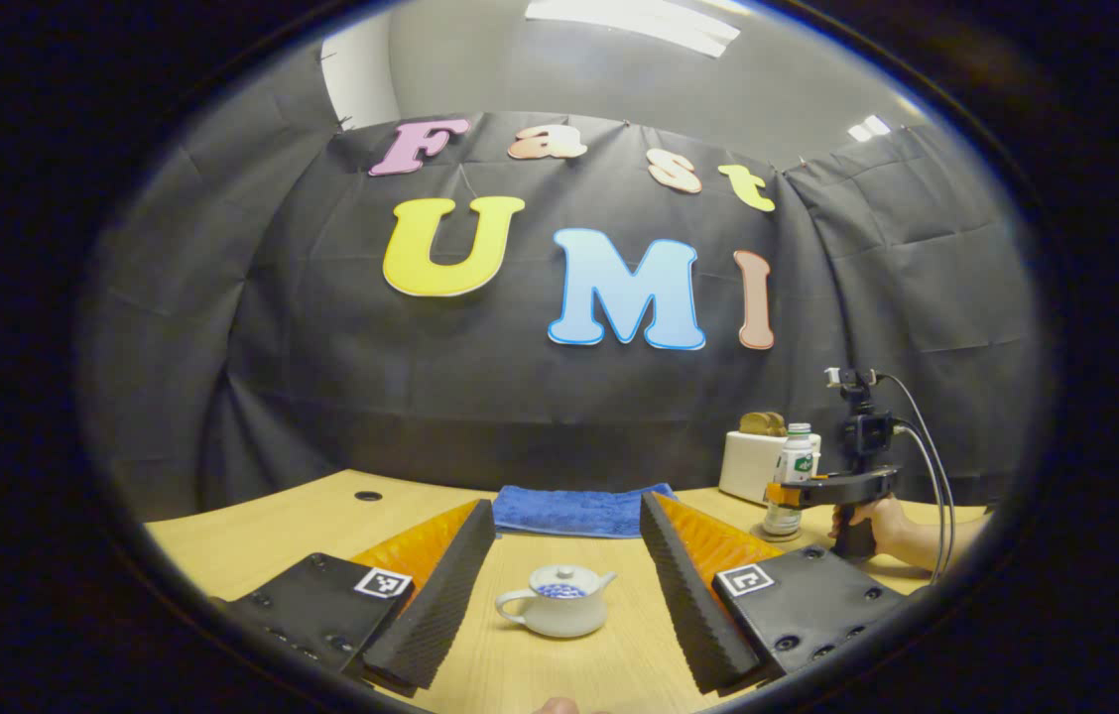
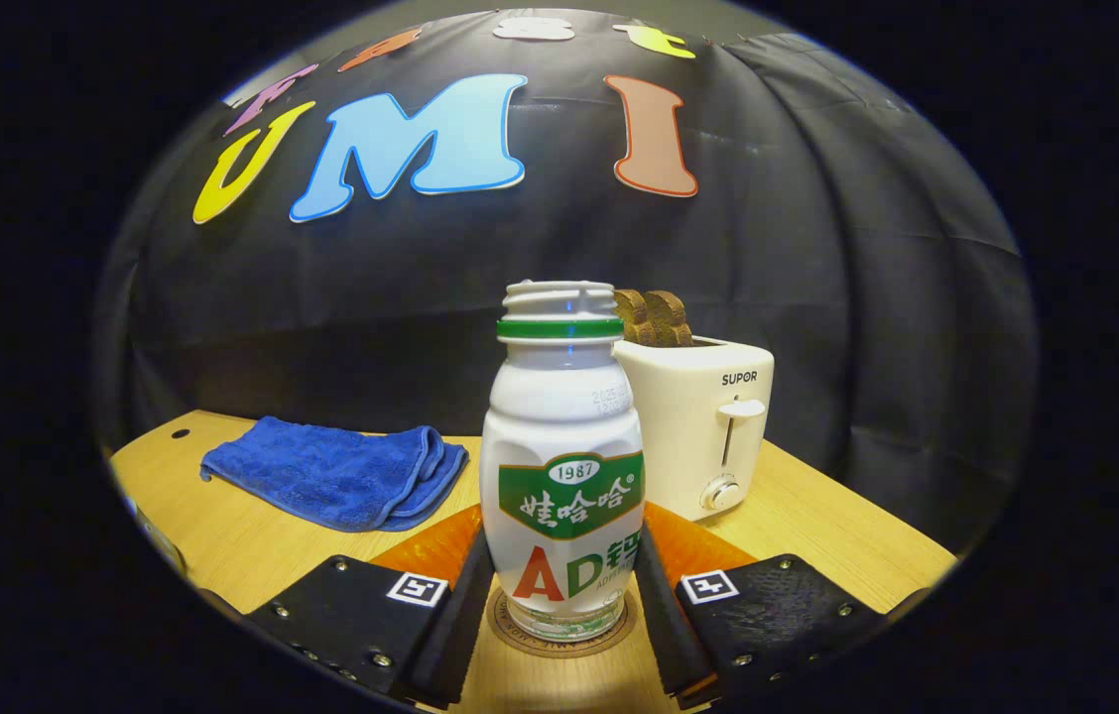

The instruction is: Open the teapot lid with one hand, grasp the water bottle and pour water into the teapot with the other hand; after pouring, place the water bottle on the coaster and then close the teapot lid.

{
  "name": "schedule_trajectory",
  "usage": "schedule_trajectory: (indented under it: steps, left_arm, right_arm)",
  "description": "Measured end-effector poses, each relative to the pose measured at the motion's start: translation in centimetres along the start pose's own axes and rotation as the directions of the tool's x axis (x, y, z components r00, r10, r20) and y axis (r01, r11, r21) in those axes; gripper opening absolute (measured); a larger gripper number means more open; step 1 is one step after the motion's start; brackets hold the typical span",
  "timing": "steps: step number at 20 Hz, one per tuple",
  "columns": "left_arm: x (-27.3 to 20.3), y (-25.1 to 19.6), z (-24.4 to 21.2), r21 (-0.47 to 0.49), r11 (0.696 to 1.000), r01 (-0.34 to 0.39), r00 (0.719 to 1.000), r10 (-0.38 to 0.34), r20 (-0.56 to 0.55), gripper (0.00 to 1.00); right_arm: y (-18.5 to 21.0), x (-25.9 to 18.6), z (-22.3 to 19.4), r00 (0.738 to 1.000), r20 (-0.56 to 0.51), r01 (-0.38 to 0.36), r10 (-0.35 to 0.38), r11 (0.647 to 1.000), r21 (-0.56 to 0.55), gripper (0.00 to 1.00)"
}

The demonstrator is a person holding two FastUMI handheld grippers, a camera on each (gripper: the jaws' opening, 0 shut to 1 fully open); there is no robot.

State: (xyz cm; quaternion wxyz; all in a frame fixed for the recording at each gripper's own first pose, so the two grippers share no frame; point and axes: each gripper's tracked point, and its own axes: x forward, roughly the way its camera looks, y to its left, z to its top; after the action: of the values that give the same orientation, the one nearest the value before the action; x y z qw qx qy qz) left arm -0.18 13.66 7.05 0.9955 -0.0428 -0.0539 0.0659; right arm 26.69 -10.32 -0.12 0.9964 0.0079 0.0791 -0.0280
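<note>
A small white teapot (image 1: 558,600) stands on the wooden table (image 1: 321,526) with its lid (image 1: 564,576) on. My left gripper (image 1: 567,508) is open, its fingers wide on either side of the teapot and touching neither it nor the lid. A white water bottle (image 2: 564,466) with a green label and no cap stands upright on a round coaster (image 2: 559,627). My right gripper (image 2: 562,543) is shut on the bottle's lower body, both fingers against its sides. The left gripper view has that right gripper (image 1: 798,491) far right, around the bottle (image 1: 796,464), held by a hand (image 1: 882,521).
A folded blue cloth (image 2: 341,476) lies at the back of the table, left of the bottle. A cream toaster (image 2: 703,421) with bread in it stands right behind the bottle. Cables (image 1: 932,466) hang from the right gripper.
</note>
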Motion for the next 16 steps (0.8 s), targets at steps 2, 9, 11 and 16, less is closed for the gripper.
schedule_trajectory:
  steps: [2, 9, 11, 16]
  left_arm:
    - [-0.1, 0.0, -0.1, 0.001, 1.000, -0.003, 1.000, 0.003, 0.000, 0.99]
    - [-0.7, -0.3, 0.6, 0.005, 1.000, -0.003, 1.000, 0.003, 0.022, 0.99]
    - [-1.1, -0.8, 0.6, 0.012, 1.000, 0.000, 1.000, 0.000, 0.022, 0.99]
    - [-1.1, -3.4, -1.6, -0.008, 1.000, 0.025, 1.000, -0.025, -0.012, 0.99]
  right_arm:
    - [0.1, 0.1, -0.2, 1.000, -0.001, -0.003, 0.003, 1.000, -0.004, 0.71]
    - [-0.8, -2.3, 2.3, 0.998, 0.045, 0.040, -0.041, 0.999, 0.024, 0.99]
    - [-0.8, -4.5, 3.4, 0.997, 0.061, 0.046, -0.047, 0.999, 0.026, 1.00]
    - [2.5, -14.6, 4.7, 0.989, 0.147, -0.029, 0.033, 0.999, -0.026, 0.99]
